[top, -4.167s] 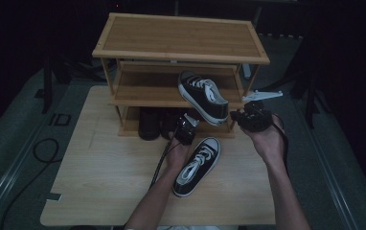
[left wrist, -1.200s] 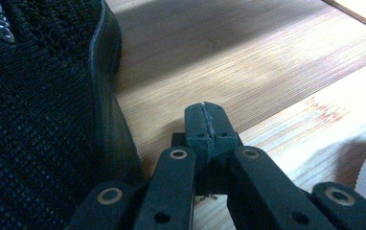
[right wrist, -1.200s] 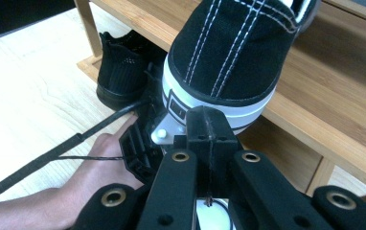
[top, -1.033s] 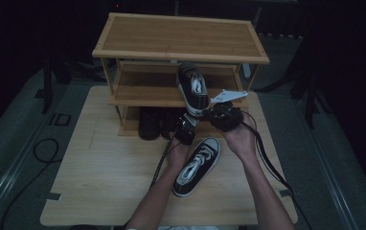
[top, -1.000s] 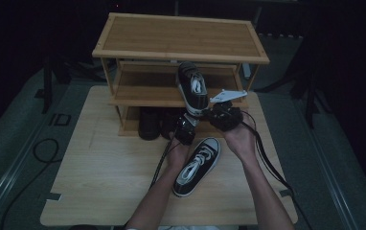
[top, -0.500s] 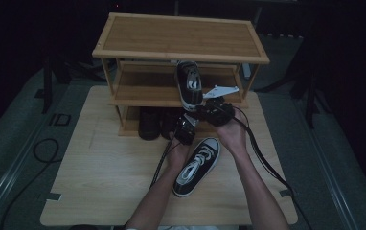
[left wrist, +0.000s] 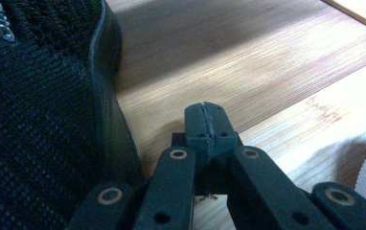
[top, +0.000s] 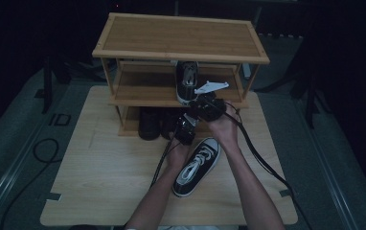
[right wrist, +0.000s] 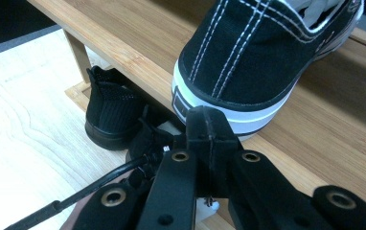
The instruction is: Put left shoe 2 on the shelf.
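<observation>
Right gripper [top: 205,103] has slid in toward the rack since the earlier frames, and the sneaker on the middle shelf [top: 187,80] has swung from lying skewed over the shelf edge to pointing straight in, heel at the front edge. Right gripper jaws are clenched together with nothing between them; in the right gripper view the closed tips [right wrist: 205,125] sit right at the shoe's white heel rubber [right wrist: 229,112], touching or just short, hard to tell. Step in hand, as I read it: nudging this shoe square onto the shelf with the closed tip. Next move likely calls for a short push further in, or backing off. Left gripper [top: 187,129] hangs low in front of the rack's bottom shelf, jaws also shut and empty, tips [left wrist: 205,122] over bare wood beside a black knit shoe [left wrist: 37,120]. Second sneaker [top: 198,165] lies on the table [top: 99,182] between the forearms, not yet shelved. Shoe rack [top: 181,36] stands at the table's far edge.
</observation>
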